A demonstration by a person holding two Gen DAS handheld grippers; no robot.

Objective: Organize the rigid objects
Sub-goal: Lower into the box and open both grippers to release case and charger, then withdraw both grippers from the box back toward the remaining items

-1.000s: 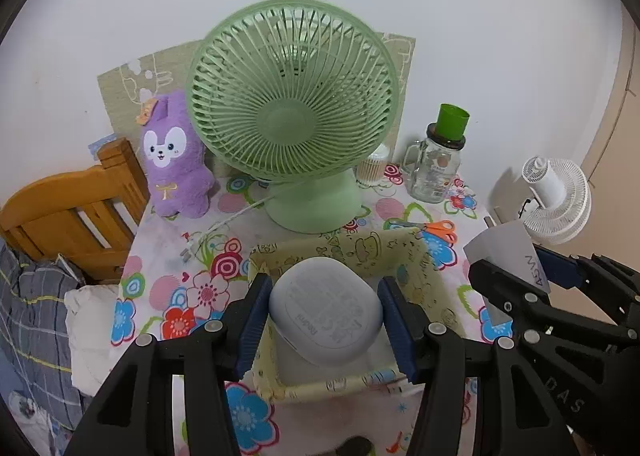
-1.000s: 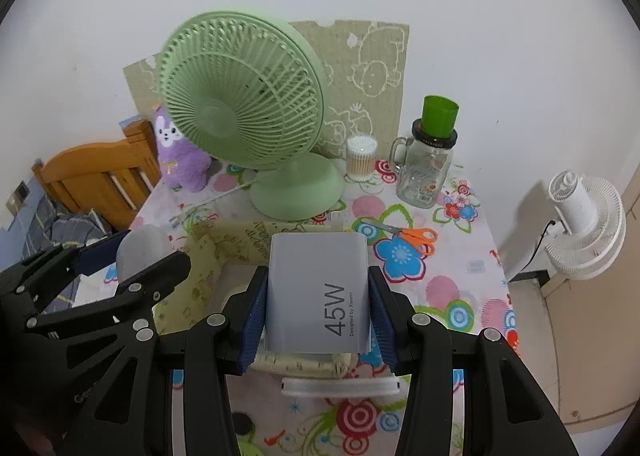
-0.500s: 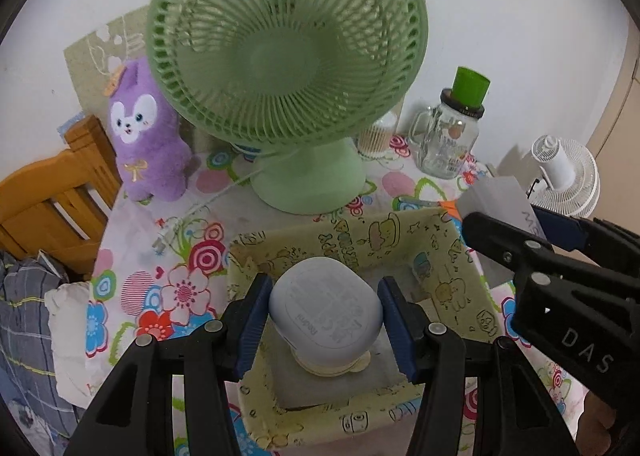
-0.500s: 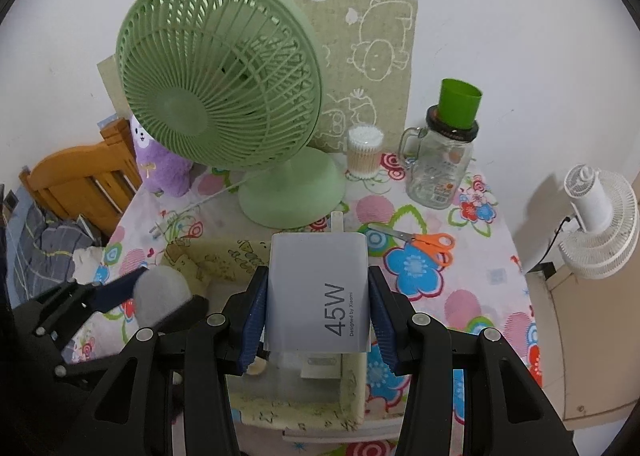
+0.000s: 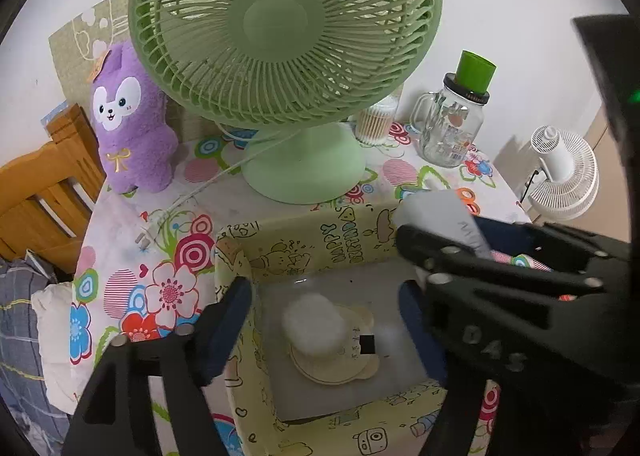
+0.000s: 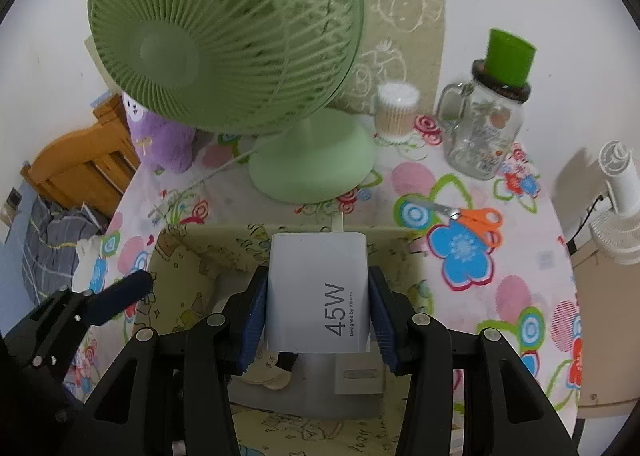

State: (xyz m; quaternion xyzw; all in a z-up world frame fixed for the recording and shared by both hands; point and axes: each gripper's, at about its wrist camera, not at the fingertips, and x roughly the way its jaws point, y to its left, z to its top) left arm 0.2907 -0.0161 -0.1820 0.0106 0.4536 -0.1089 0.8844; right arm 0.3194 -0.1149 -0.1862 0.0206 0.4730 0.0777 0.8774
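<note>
the left gripper (image 5: 324, 320) hangs with its fingers spread wide over the yellow cartoon-print box (image 5: 236, 264), nothing between them. below the gap a blurred white rounded object (image 5: 314, 326) lies inside the box, over a pale flat bear-shaped piece (image 5: 360, 370) on the grey bottom. the blur hides whether the rounded object is touching that piece.

the right gripper (image 6: 318, 314) is clamped on a white 45w charger (image 6: 318, 288), its blue pads pressing the two sides, the printed face turned up toward the camera. the charger is held above the box (image 6: 188, 252), near its far wall, and a white cable stub sticks out of its far end. in the left view the same charger (image 5: 438, 212) shows at the right side of the box, above the rim.

the box sits on a counter (image 6: 516, 288) covered with a flowered cloth. behind it stand a green fan (image 5: 286, 32), a purple plush toy (image 5: 130, 124), a tub of cotton swabs (image 6: 396, 110) and a glass jar with a green cup on top (image 6: 486, 124). orange-handled scissors (image 6: 476, 218) lie to the right of the box.
</note>
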